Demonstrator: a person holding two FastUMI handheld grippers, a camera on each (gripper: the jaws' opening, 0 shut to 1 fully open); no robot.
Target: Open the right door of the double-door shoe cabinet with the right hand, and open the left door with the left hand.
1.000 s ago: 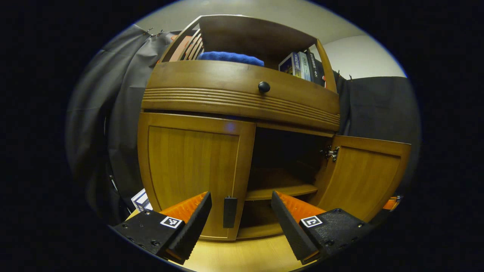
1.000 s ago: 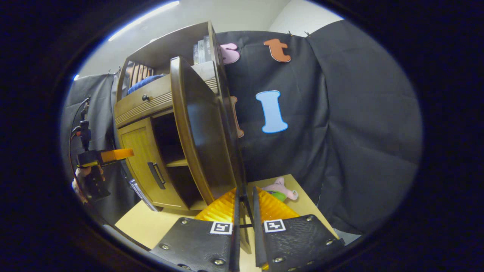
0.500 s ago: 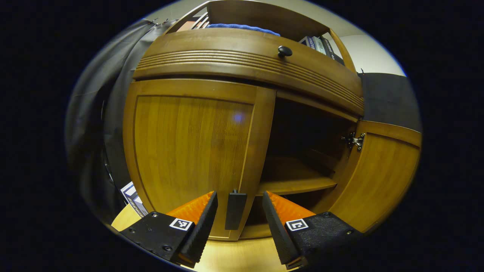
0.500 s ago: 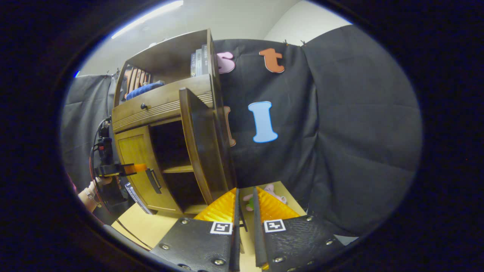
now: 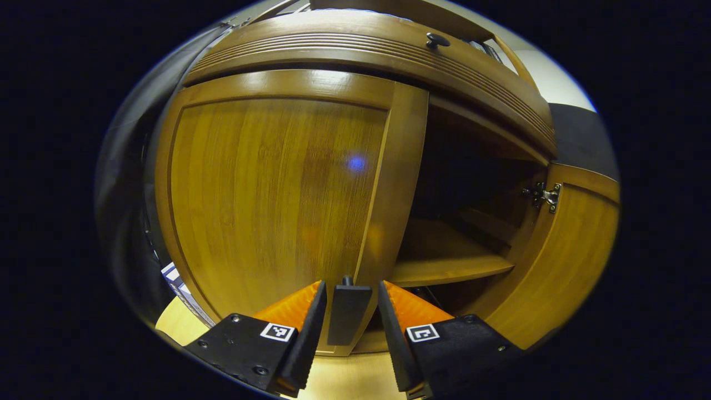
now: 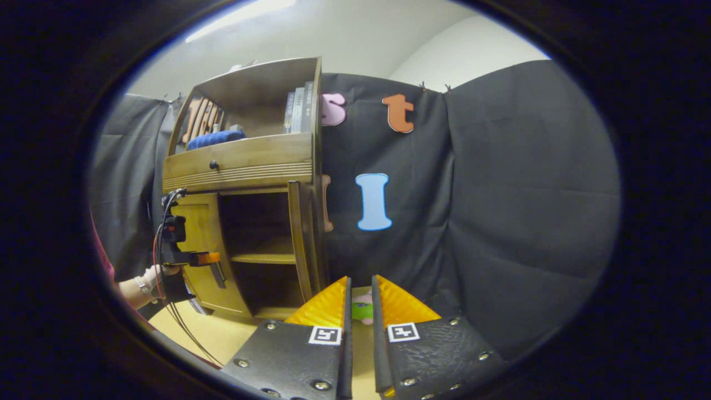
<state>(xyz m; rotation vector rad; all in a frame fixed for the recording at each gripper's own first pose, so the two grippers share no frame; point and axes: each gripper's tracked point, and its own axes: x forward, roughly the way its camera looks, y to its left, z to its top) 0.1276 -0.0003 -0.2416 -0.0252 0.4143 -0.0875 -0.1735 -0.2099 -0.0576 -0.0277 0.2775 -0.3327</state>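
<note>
Against black booth cloth, the left gripper [image 5: 347, 328] straddled the left door's handle [image 5: 348, 312], fingers spread and liable to slip off; the right gripper [image 6: 359, 333], fingers nearly together, held nothing.

Left tongs [image 5: 349, 322] stand parted; right tongs [image 6: 360, 311] nearly closed, empty.

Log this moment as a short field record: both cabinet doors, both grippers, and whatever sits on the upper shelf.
left door: closed, its dark handle between the left gripper's fingers
left gripper: open, fingers on either side of the handle, not yet pressing on it
right door: swung open, inner shelf exposed
right gripper: fingers nearly together, nothing between them, away from the cabinet
upper shelf: blue cloth, upright books
drawer: shut, dark knob
</note>
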